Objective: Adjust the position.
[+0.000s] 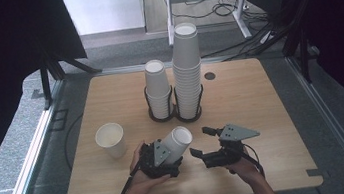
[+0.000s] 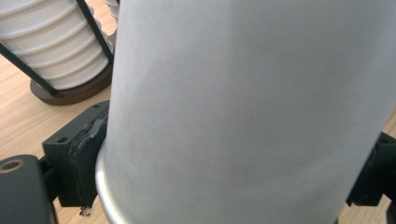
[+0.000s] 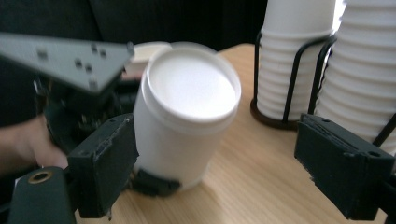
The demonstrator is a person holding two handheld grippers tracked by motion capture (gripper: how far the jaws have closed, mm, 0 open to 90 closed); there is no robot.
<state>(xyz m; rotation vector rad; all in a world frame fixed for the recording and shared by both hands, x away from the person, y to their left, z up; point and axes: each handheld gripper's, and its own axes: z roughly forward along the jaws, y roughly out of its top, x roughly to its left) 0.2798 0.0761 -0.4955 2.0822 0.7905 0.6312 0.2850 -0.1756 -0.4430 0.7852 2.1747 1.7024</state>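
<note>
My left gripper clamps a white paper cup by its base, tilted, mouth toward my right gripper. Right jaws wide, holding nothing, cup just ahead.

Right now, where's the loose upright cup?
In the high view, the loose upright cup stands on the table's left side, left of the left hand-held gripper and in front-left of the two cup racks.
</note>
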